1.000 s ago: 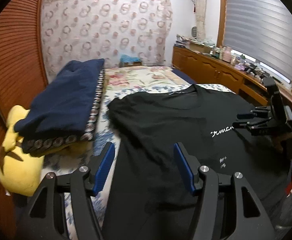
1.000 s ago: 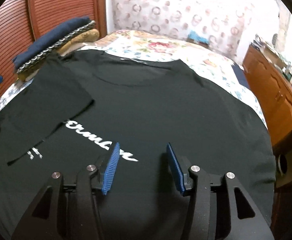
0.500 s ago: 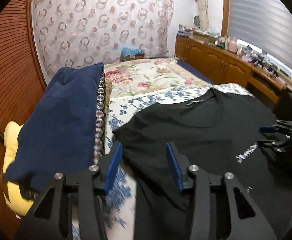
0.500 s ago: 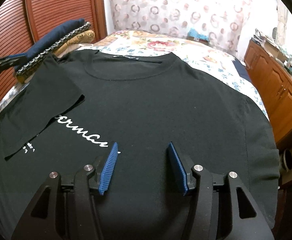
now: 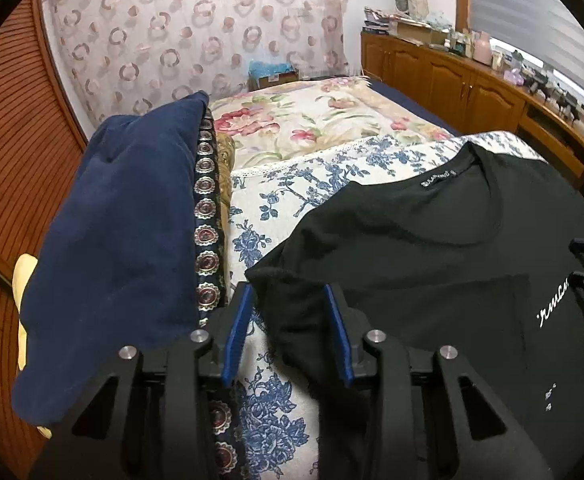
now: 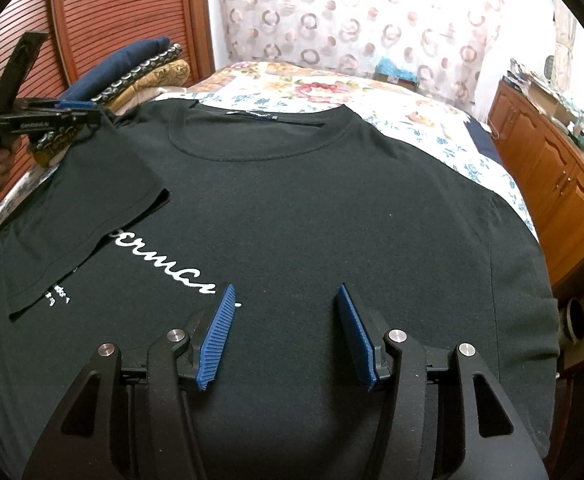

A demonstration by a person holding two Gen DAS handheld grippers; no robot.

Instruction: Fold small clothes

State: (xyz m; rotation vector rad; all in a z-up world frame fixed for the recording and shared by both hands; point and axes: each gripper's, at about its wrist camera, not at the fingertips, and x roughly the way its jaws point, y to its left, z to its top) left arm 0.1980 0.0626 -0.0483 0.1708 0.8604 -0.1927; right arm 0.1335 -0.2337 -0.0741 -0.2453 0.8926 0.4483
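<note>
Sliding sideways since a second ago, the left gripper (image 5: 288, 320) is now sitting at the folded shoulder corner of the black cotton T-shirt with white writing (image 6: 312, 208), where before it was over the shirt's middle. Its blue pads are closing, and a bunched bit of the black cloth is lying between them, but the pads are not squeezing it yet. The right gripper (image 6: 284, 332) is hanging half open over the shirt's chest, holding nothing. The shirt is lying flat on the blue-flowered white bedsheet (image 5: 276, 196), with one sleeve already folded in over the writing. To do this step well, the left pads should be biting the whole thick edge of the fold, both layers, not just the top one, so nothing slips out when it lifts. It may be wise for the right gripper to be pinning the cloth so it does not drag. Farther off, a folded dark blue blanket with a round-patterned trim (image 5: 132, 240) is resting beside the shirt.
</note>
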